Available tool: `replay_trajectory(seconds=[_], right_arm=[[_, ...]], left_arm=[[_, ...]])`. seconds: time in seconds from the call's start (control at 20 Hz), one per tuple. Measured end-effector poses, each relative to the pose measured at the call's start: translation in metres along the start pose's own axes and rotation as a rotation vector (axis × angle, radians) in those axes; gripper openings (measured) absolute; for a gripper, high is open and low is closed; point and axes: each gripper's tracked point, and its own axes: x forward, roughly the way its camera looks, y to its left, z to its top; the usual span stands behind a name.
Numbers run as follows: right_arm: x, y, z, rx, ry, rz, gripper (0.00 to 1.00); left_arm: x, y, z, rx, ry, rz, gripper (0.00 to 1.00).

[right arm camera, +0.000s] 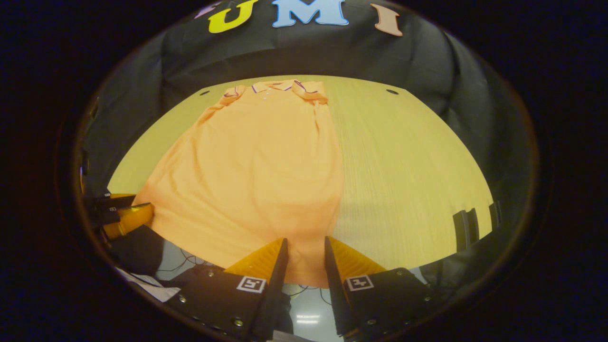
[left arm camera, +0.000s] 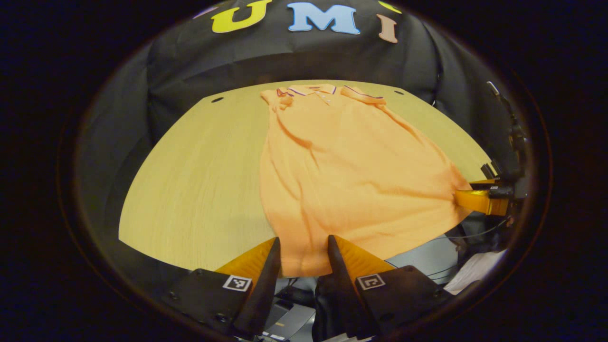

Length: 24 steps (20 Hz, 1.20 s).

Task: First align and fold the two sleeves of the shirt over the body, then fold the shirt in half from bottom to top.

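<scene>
An orange polo shirt (left arm camera: 351, 175) lies on the wooden table (left arm camera: 199, 190) with its collar (left arm camera: 311, 90) at the far end and both sleeves folded in over the body. Its hem hangs a little over the near table edge. My left gripper (left arm camera: 304, 240) is shut on the hem at the shirt's left bottom corner, with fabric running between the fingers. My right gripper (right arm camera: 305, 239) is shut on the hem of the shirt (right arm camera: 251, 175) at the right bottom corner. In the left gripper view the right gripper (left arm camera: 468, 194) sits at the shirt's pointed corner. The left gripper (right arm camera: 137, 209) appears in the right gripper view.
Bare tabletop (right arm camera: 408, 180) lies on either side of the shirt. Small dark holes (left arm camera: 217, 99) mark the table's far corners. Below the near edge are cables and pale floor (left arm camera: 427, 259). A dark chair back (right arm camera: 468, 228) stands off the table's right.
</scene>
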Motion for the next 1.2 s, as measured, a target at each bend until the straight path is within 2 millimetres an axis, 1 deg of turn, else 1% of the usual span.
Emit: replay_trajectory(seconds=[0.05,0.1,0.15,0.2,0.25,0.3,0.35,0.4,0.45,0.55,0.6,0.7,0.8,0.85,0.95,1.05,1.2], right_arm=[[-0.001,0.002,0.000,-0.015,-0.004,0.013,0.44],[-0.001,0.004,0.000,0.006,-0.009,0.015,0.45],[-0.001,0.004,0.000,0.018,-0.014,0.018,0.19],[-0.002,0.005,-0.001,0.000,-0.013,0.024,0.17],[-0.003,0.006,-0.001,0.002,-0.014,0.028,0.17],[-0.003,0.010,-0.001,0.013,-0.013,0.042,0.04],[-0.003,0.010,0.001,0.020,-0.006,0.058,0.04],[-0.003,0.009,0.001,0.037,0.004,0.075,0.04],[-0.004,0.009,0.003,0.057,0.012,0.086,0.04],[-0.014,0.007,0.020,0.089,-0.017,0.115,0.04],[-0.020,0.006,0.033,0.100,-0.041,0.130,0.04],[-0.030,-0.001,0.060,0.109,-0.091,0.141,0.04],[-0.035,-0.006,0.088,0.109,-0.127,0.147,0.04],[-0.037,-0.008,0.103,0.103,-0.149,0.148,0.04],[-0.036,-0.014,0.134,0.078,-0.182,0.134,0.04],[-0.031,-0.014,0.165,0.064,-0.208,0.128,0.04],[-0.020,-0.017,0.211,0.061,-0.237,0.110,0.04]], left_arm=[[0.001,-0.003,0.000,0.001,-0.001,0.000,0.54],[0.003,-0.007,0.002,0.006,-0.004,-0.004,0.41],[0.002,-0.010,0.004,0.005,-0.008,0.003,0.25],[0.002,-0.010,0.003,0.003,-0.006,0.013,0.16],[0.001,-0.012,0.003,-0.005,-0.005,0.012,0.14],[0.001,-0.012,0.005,-0.027,-0.006,0.021,0.14],[0.001,-0.014,0.007,-0.067,0.000,0.014,0.07],[0.003,-0.015,0.010,-0.099,0.004,0.012,0.06],[0.003,-0.013,0.012,-0.123,0.015,0.018,0.06],[-0.002,-0.010,0.028,-0.143,-0.001,0.021,0.07],[-0.005,-0.012,0.036,-0.141,-0.017,0.016,0.06],[-0.008,-0.014,0.060,-0.126,-0.048,0.009,0.06],[-0.010,-0.017,0.092,-0.120,-0.086,-0.007,0.06],[-0.010,-0.018,0.111,-0.120,-0.111,-0.015,0.06],[-0.002,-0.016,0.146,-0.122,-0.142,-0.025,0.06],[0.012,-0.012,0.178,-0.127,-0.162,-0.031,0.06],[0.043,0.000,0.220,-0.131,-0.188,-0.034,0.06]])
